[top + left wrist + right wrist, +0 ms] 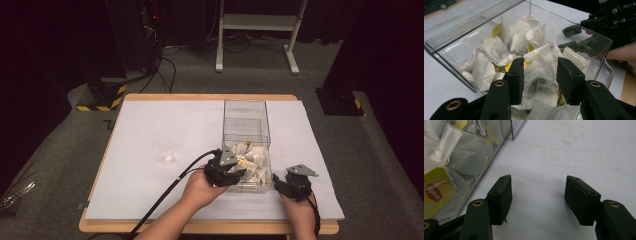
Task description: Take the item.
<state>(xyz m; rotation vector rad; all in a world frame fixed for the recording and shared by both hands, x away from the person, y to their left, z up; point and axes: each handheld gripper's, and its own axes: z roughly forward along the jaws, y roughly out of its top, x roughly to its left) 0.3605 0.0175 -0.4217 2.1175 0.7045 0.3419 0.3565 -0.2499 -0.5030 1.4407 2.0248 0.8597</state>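
Your left gripper (pixel 540 80): jaws astride a white paper tea bag (pixel 537 72) inside the clear plastic box (pixel 454 37), pads' contact unclear | your right gripper (pixel 537 197): jaws apart, empty, just beside the box.

This is looking like a lab or recording studio rather than a home. Black curtains (pixel 45 45) are hanging all around a grey carpeted floor (pixel 350 150), and cables (pixel 165 70) are trailing across it toward dark equipment stands, one of which is sitting on a base with yellow-and-black hazard tape (pixel 102 100). A white metal frame (pixel 257 30) is standing at the back. The wooden bench (pixel 200 227) is wearing a plain white sheet (pixel 150 190), set alone mid-room.
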